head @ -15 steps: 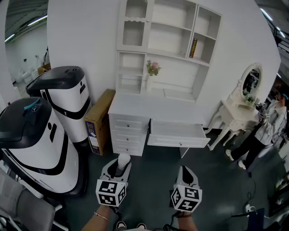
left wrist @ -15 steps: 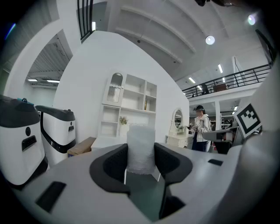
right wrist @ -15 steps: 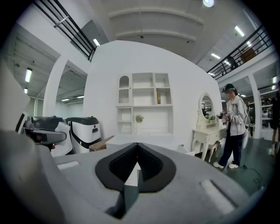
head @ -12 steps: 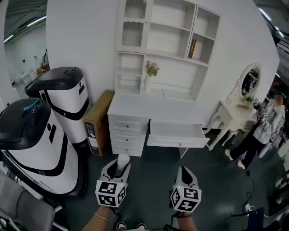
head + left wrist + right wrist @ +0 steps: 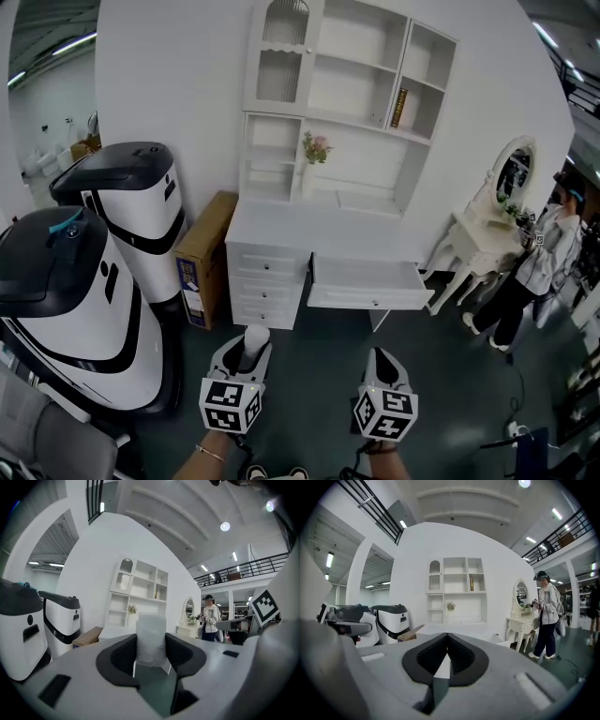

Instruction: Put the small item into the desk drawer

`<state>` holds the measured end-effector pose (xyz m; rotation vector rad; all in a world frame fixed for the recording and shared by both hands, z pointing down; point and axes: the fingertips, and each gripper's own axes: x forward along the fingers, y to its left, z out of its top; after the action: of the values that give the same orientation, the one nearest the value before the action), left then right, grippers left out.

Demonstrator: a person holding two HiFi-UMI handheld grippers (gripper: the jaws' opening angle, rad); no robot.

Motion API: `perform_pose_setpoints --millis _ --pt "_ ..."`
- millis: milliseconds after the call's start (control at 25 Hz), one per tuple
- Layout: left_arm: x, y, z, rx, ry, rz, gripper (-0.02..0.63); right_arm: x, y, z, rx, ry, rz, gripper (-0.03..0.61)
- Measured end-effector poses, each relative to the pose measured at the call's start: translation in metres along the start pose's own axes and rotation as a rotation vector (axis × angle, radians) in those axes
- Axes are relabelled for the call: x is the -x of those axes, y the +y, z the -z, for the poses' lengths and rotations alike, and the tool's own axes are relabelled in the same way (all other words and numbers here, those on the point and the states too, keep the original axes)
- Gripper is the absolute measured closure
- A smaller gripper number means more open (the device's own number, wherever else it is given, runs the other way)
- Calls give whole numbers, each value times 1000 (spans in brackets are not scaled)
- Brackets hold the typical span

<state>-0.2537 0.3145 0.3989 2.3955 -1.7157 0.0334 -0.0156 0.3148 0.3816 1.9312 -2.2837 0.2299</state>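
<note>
Only the person [image 5: 534,262] at 3 o'clock shifted slightly. Left gripper [image 5: 249,345] squeezes a white foam roll [image 5: 151,639]; right gripper [image 5: 382,352] is closed.

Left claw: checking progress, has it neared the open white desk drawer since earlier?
No. The left claw, shut on a small white cylinder, sits as far from the open white desk drawer as before.

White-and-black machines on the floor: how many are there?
2. The far machine stands by the wall, left of the cardboard box; the near machine is at the picture's left edge.
</note>
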Motion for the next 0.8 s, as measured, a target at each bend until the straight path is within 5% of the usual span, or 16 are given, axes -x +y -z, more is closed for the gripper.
perform_pose_setpoints --millis 400,800 --pt "-7 22 10 8 27 47 437 -4 16 21 -8 50 57 572" --pt "-87 27 7 -5 49 75 437 -75 -19 16 -39 67 89 572"
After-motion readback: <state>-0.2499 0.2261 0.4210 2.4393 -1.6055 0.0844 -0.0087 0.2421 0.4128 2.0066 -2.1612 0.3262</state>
